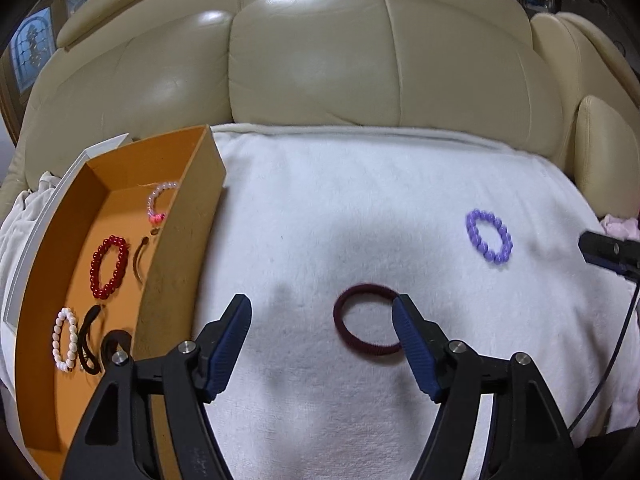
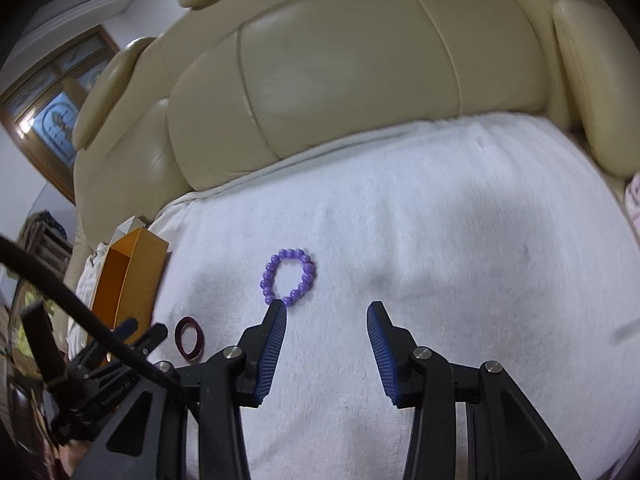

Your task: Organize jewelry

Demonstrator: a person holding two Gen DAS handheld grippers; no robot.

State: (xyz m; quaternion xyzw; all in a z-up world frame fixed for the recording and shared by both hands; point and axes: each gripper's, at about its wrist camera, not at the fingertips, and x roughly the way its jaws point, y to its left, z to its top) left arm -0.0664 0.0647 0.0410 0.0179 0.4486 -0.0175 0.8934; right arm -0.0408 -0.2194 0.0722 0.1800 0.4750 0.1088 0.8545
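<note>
On sofa blanket (image 1: 360,200): both grippers released, left gripper (image 1: 322,308) straddling maroon hair tie (image 1: 348,334), right gripper (image 2: 327,307) beside purple bracelet (image 2: 289,276); orange box (image 1: 180,240) collects.

A cream leather sofa (image 1: 312,64) filled the far side of the scene, its padded back cushions catching soft glare from overhead light, with a rounded armrest (image 1: 604,148) at the right. A white fleecy blanket (image 1: 360,208) covered the seat in the near part (slightly rumpled, with faint shadows across it). At the far left stood a wood-framed window (image 2: 52,116) with patterned, frosted blue glass, set in a pale wall (image 2: 16,168), and below it some dark wooden furniture (image 2: 48,240) too blurred to make out.
</note>
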